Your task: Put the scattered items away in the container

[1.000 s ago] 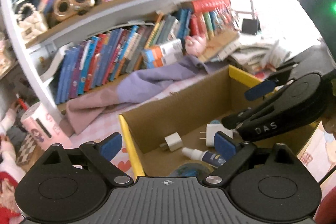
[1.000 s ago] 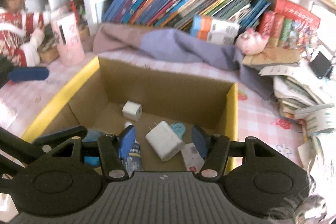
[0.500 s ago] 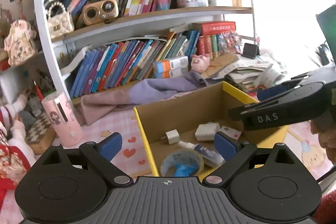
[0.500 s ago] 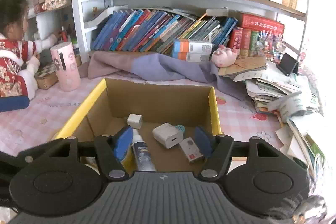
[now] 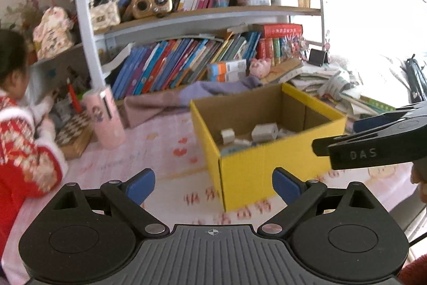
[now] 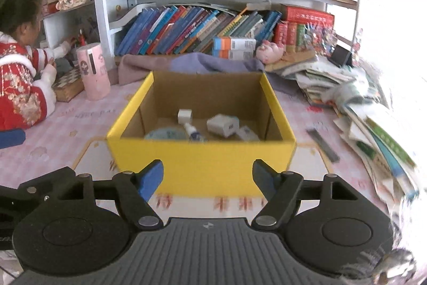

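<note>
A yellow cardboard box [image 6: 202,164] stands on the pink patterned table; it also shows in the left wrist view [image 5: 267,167]. Inside lie a small white plug cube [image 6: 184,115], a larger white charger [image 6: 223,125], a small dropper bottle [image 6: 193,132], a roll of tape [image 6: 165,134] and a small white item [image 6: 246,133]. My right gripper [image 6: 208,176] is open and empty, in front of the box's near wall. My left gripper [image 5: 213,183] is open and empty, at the box's front left corner. The right gripper's body [image 5: 373,140] shows at the right of the left wrist view.
A pink cylinder holder [image 6: 93,74] and a checkered board [image 6: 68,83] stand at the left, by a child in red [image 6: 21,87]. A purple cloth [image 6: 192,64] lies behind the box under the bookshelf. Stacked papers and books [image 6: 368,124] fill the right; a dark strip [image 6: 321,144] lies beside the box.
Both grippers have pulled back and up from over the box; the box now sits farther off with its yellow outer wall in view. Both stay open.
</note>
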Demonstrator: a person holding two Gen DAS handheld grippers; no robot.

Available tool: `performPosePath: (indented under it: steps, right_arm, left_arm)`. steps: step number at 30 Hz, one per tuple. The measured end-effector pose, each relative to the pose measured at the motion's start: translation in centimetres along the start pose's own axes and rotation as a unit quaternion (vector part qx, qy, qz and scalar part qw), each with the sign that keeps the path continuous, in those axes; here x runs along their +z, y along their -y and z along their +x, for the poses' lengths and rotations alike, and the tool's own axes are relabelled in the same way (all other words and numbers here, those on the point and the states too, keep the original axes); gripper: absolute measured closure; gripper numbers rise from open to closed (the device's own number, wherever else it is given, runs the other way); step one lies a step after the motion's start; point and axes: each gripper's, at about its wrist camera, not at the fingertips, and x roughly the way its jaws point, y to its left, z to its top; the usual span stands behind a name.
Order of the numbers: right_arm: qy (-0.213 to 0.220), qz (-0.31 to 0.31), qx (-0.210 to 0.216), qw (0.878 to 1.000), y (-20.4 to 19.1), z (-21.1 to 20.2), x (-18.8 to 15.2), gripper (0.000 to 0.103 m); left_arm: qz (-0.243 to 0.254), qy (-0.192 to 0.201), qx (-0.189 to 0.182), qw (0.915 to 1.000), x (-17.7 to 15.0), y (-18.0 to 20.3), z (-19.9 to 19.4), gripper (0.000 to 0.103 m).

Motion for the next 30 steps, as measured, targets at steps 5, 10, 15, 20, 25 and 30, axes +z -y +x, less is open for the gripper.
performPosePath:
  steps: [5, 10, 15, 20, 25, 30]
  right_arm:
    - [-0.011, 0.014, -0.004, 1.000, -1.5, -2.2, -2.9, 0.030]
    - [-0.015, 0.013, -0.005, 1.000, -3.3, -3.7, -4.9, 0.026]
    - [-0.028, 0.010, -0.004, 1.000, -4.6, -4.2, -6.2, 0.023]
    - [-0.034, 0.010, -0.001, 0.999, -5.4, -4.8, -6.6, 0.019]
    - [-0.043, 0.008, 0.004, 0.999, -6.2, -5.1, -6.9, 0.017]
    - [-0.046, 0.004, 0.006, 0.999, -6.6, -5.3, -7.0, 0.016]
  left_arm:
    - [-0.003, -0.016, -0.004, 0.9999, -2.0, -0.6, -2.3, 0.006]
    - [-0.020, -0.031, -0.001, 0.9993, -3.7, -1.7, -3.8, 0.006]
    - [-0.039, -0.043, 0.002, 0.9983, -5.0, -2.6, -4.9, 0.006]
    - [-0.044, -0.059, 0.007, 0.9973, -5.8, -3.0, -5.3, 0.006]
    - [-0.049, -0.079, 0.012, 0.9956, -6.4, -3.5, -5.3, 0.006]
    - [-0.051, -0.076, 0.008, 0.9957, -6.8, -3.7, -5.8, 0.006]
